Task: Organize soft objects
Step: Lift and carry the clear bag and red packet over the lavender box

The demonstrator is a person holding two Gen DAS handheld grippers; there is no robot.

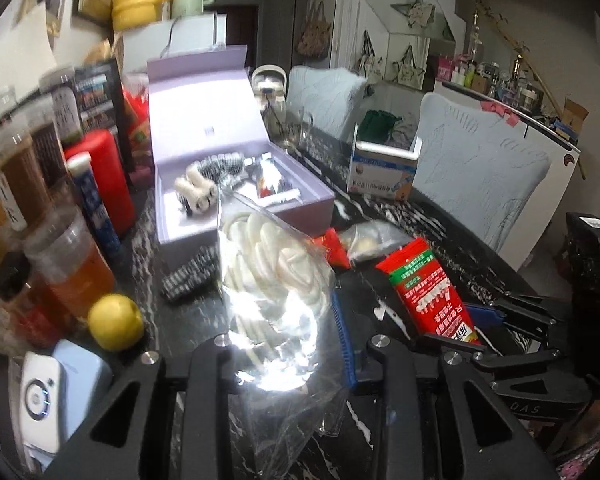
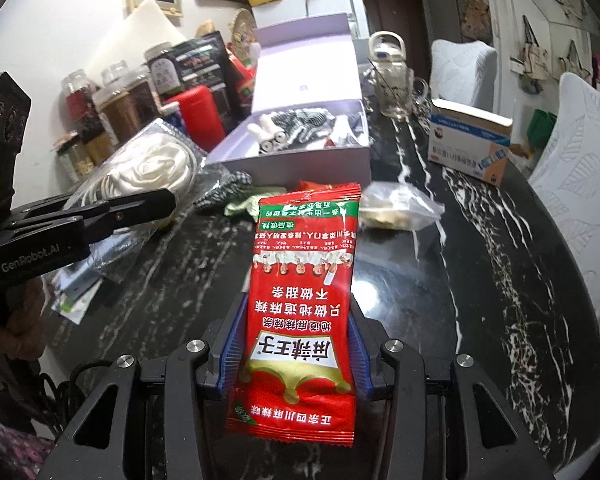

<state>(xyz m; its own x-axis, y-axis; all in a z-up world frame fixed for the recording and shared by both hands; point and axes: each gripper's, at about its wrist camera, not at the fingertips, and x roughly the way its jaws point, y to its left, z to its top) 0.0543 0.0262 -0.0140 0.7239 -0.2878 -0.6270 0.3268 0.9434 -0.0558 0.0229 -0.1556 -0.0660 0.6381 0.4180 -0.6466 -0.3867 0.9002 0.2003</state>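
Red snack packet (image 2: 304, 304) sat clamped between the blue pads (image 2: 230, 344) of the right gripper (image 2: 296, 344), raised over the black marble table (image 2: 480, 264). Left gripper (image 1: 300, 344) had its jaws nearly together on a clear bag (image 1: 276, 276) of white pads, also lifted off the table. Behind both stood the open lilac box (image 1: 204, 224), holding checked cloth items and small white rolls. One more checked cloth (image 1: 188, 276) lay just before the box.

Left hand-held gripper (image 1: 284, 360) and right hand-held gripper (image 2: 296, 344) both clamped, angled downward.
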